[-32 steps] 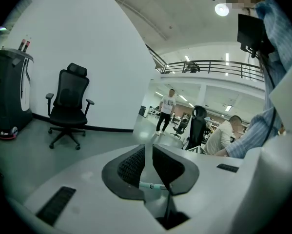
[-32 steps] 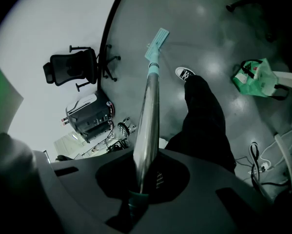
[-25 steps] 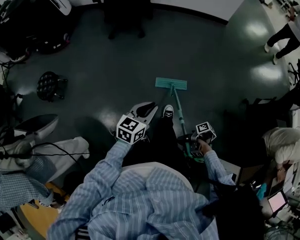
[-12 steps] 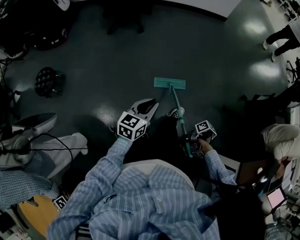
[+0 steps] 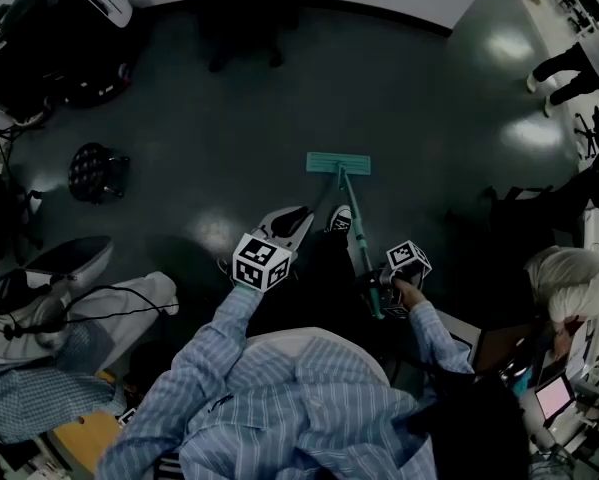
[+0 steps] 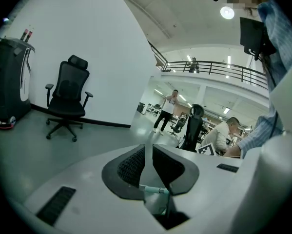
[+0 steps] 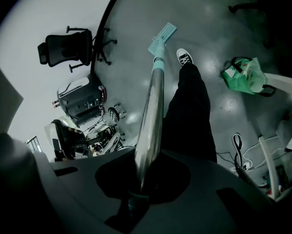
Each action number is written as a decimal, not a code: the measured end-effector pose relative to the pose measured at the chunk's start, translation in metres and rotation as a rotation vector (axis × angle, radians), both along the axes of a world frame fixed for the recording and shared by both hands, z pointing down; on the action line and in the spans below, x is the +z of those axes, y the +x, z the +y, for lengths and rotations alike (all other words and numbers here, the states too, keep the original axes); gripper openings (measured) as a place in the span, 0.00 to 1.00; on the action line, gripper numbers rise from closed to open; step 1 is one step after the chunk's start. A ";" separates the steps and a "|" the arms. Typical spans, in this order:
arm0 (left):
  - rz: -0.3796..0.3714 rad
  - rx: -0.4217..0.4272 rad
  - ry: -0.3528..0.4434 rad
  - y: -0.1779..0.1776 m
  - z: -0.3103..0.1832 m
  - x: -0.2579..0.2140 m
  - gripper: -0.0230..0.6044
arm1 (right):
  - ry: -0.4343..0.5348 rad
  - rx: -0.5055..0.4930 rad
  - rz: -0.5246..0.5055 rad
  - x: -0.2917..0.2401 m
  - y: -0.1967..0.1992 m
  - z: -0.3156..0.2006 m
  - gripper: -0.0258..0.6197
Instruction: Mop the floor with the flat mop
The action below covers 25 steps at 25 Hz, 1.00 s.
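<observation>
Obs., near to far:

- Right claw (image 7: 143,172) is pinching the mop handle (image 7: 150,111) near its upper end. The shaft is running out between the jaws toward 12 o'clock. In the head view this claw (image 5: 384,293) is sitting at about 1 o'clock from the person's chest.
- Left claw (image 6: 146,160) is carrying nothing. Its jaws are pressed nearly together with only a thin slit showing. It is floating off the handle, at about 11 o'clock in the head view (image 5: 297,215).
- The person's shoe (image 5: 340,218) is standing just beside the shaft, on its left.
- The flat mop head (image 5: 339,164) is lying flat on the floor (image 5: 229,138) at 12 o'clock, well ahead of the shoe.
- An office chair (image 5: 241,8) is standing far off at 11 o'clock, against the wall.

Judgement:

- The mopping stroke is under way one-handed.
- One pinch point high on the shaft is giving little control over twist.
- The step is likely going better with the left claw taking the handle lower down, which keeps the pad pressed flat.
- Strokes should be running straight and overlapping.
- The shoe should be kept off the mopped lane, and the pad steered short of the chair base.
</observation>
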<state>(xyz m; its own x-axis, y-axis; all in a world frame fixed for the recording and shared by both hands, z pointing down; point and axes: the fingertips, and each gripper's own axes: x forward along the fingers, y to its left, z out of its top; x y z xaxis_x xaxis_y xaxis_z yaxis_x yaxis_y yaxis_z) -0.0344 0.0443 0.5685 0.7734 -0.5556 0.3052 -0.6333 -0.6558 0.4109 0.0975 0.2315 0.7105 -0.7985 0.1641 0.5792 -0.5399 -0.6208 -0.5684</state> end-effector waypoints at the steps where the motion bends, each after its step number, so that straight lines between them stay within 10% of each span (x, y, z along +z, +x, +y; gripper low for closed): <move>1: -0.001 -0.003 -0.006 0.001 -0.003 0.001 0.12 | 0.001 -0.005 0.002 0.000 0.002 -0.005 0.09; 25: -0.003 -0.171 -0.109 0.086 -0.216 0.014 0.12 | 0.037 -0.157 -0.002 0.016 0.090 -0.346 0.09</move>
